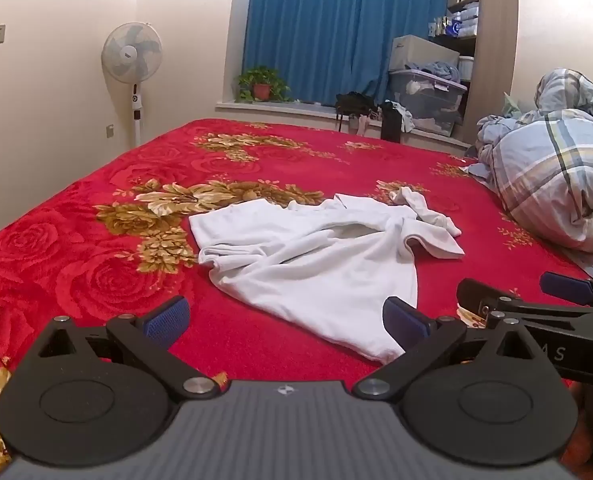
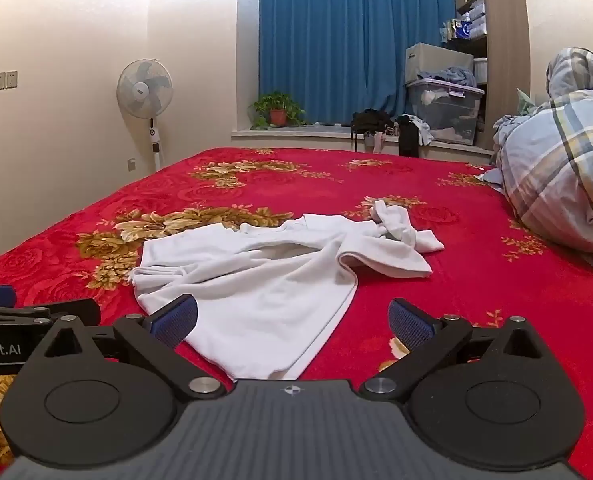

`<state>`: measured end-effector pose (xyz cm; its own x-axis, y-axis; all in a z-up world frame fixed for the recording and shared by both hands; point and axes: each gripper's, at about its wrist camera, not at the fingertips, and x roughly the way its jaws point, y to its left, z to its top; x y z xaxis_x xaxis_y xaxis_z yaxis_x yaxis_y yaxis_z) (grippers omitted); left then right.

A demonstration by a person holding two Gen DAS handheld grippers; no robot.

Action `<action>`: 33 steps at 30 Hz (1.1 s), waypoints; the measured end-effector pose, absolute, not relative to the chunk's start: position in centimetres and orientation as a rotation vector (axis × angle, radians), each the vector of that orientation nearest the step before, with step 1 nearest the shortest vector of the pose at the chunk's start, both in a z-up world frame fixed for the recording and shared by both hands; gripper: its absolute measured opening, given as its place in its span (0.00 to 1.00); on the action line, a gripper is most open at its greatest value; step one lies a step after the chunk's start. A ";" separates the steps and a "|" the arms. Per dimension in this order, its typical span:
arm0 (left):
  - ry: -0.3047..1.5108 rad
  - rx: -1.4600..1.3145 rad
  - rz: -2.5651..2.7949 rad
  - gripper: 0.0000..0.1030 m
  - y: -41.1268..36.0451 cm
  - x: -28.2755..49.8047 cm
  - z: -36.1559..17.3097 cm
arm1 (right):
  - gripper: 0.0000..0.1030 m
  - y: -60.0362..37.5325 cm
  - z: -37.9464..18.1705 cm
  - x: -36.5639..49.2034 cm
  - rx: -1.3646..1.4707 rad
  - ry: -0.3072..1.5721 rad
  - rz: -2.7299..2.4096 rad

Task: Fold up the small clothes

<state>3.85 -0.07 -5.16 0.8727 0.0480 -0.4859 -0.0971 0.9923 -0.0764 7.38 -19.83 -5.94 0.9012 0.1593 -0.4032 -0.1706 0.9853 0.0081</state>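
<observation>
A crumpled white garment (image 1: 312,264) lies spread on the red floral bedspread (image 1: 96,256), its near hem toward me and a twisted sleeve at the far right. It also shows in the right wrist view (image 2: 264,284). My left gripper (image 1: 286,322) is open and empty, hovering just before the near hem. My right gripper (image 2: 292,322) is open and empty, with the hem lying between its blue pads (image 2: 410,326). The right gripper also shows in the left wrist view (image 1: 536,300) beside the left one.
A bunched plaid duvet (image 1: 556,184) lies at the bed's right side. A standing fan (image 1: 132,56) is by the left wall. A window ledge with a potted plant (image 1: 261,84), bags and storage boxes (image 1: 428,96) runs behind the bed under blue curtains.
</observation>
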 end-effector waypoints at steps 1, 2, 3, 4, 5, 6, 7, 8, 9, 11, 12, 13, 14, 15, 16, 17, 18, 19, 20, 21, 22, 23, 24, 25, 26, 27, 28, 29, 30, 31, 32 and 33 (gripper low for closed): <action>0.504 -0.100 0.076 0.99 -0.1 3.8 -5.1 | 0.97 -19.8 -6.1 7.4 -0.033 0.413 0.170; 0.504 -0.101 0.077 0.99 -0.1 3.8 -5.1 | 0.97 -19.8 -6.2 7.4 -0.037 0.410 0.171; 0.503 -0.102 0.077 0.99 -0.1 3.8 -5.2 | 0.96 -19.3 -6.0 6.9 -0.044 0.409 0.175; 0.503 -0.103 0.078 0.99 -0.1 3.8 -5.2 | 0.96 -19.7 -6.0 7.2 -0.042 0.408 0.178; 0.503 -0.104 0.078 0.99 -0.1 3.8 -5.2 | 0.96 -19.8 -6.1 7.2 -0.039 0.405 0.179; 0.505 -0.105 0.078 0.99 -0.1 3.8 -5.3 | 0.96 -20.0 -5.9 7.0 -0.039 0.403 0.177; 0.504 -0.103 0.077 0.99 -0.1 3.8 -5.2 | 0.96 -20.0 -5.9 6.9 -0.034 0.401 0.175; 0.504 -0.101 0.077 0.99 -0.2 3.8 -5.2 | 0.96 -19.8 -5.9 7.1 -0.034 0.402 0.171; 0.504 -0.100 0.077 0.99 -0.2 3.8 -5.2 | 0.96 -19.9 -5.8 7.2 -0.032 0.404 0.170; 0.504 -0.102 0.076 0.99 -0.1 3.8 -5.2 | 0.96 -19.6 -5.9 7.2 -0.029 0.403 0.169; 0.504 -0.101 0.076 0.99 -0.1 3.8 -5.2 | 0.96 -19.6 -5.9 7.2 -0.030 0.402 0.169; 0.505 -0.101 0.076 0.99 -0.2 3.8 -5.2 | 0.96 -19.6 -5.9 7.2 -0.028 0.396 0.170; 0.505 -0.102 0.077 0.99 -0.1 3.8 -5.2 | 0.96 -19.6 -5.9 7.2 -0.024 0.389 0.171; 0.505 -0.103 0.077 0.99 -0.2 3.8 -5.2 | 0.96 -19.7 -5.9 7.2 -0.025 0.391 0.171; 0.505 -0.102 0.077 0.99 -0.2 3.8 -5.2 | 0.96 -19.7 -5.9 7.2 -0.028 0.395 0.171; 0.504 -0.101 0.077 0.99 -0.2 3.8 -5.2 | 0.96 -19.7 -5.9 7.2 -0.030 0.397 0.171; 0.504 -0.100 0.077 0.99 -0.2 3.8 -5.2 | 0.96 -19.7 -6.0 7.2 -0.031 0.398 0.171; 0.505 -0.099 0.077 0.99 -0.2 3.8 -5.2 | 0.96 -19.7 -6.0 7.2 -0.029 0.398 0.170; 0.505 -0.101 0.077 0.99 -0.2 3.8 -5.2 | 0.96 -19.7 -6.0 7.2 -0.028 0.400 0.170; 0.506 -0.101 0.077 0.99 -0.3 3.8 -5.2 | 0.96 -19.7 -6.1 7.3 -0.030 0.401 0.171; 0.505 -0.100 0.078 0.99 -0.3 3.8 -5.2 | 0.96 -19.7 -6.1 7.3 -0.032 0.403 0.171; 0.504 -0.100 0.077 0.99 -0.3 3.8 -5.2 | 0.96 -19.6 -6.1 7.3 -0.035 0.404 0.169; 0.504 -0.099 0.076 0.99 -0.3 3.8 -5.2 | 0.96 -19.6 -6.2 7.3 -0.036 0.404 0.168; 0.504 -0.098 0.076 0.99 -0.3 3.8 -5.2 | 0.96 -19.6 -6.2 7.3 -0.034 0.407 0.169; 0.504 -0.097 0.075 0.99 -0.3 3.8 -5.3 | 0.96 -19.7 -6.2 7.3 -0.034 0.409 0.169; 0.505 -0.097 0.074 0.99 -0.3 3.8 -5.3 | 0.96 -19.6 -6.2 7.3 -0.036 0.408 0.168; 0.506 -0.097 0.074 0.99 -0.3 3.8 -5.4 | 0.96 -19.6 -6.2 7.2 -0.037 0.405 0.167; 0.507 -0.098 0.074 0.99 -0.3 3.8 -5.4 | 0.96 -19.6 -6.3 7.2 -0.040 0.404 0.166; 0.509 -0.098 0.074 0.99 -0.4 3.8 -5.4 | 0.96 -19.6 -6.3 7.2 -0.040 0.404 0.166; 0.508 -0.097 0.074 0.99 -0.4 3.8 -5.4 | 0.96 -19.7 -6.3 7.2 -0.039 0.406 0.166; 0.508 -0.098 0.074 0.99 -0.4 3.8 -5.4 | 0.96 -19.7 -6.3 7.2 -0.038 0.407 0.166; 0.508 -0.098 0.074 0.99 -0.4 3.8 -5.5 | 0.96 -19.6 -6.4 7.2 -0.036 0.409 0.167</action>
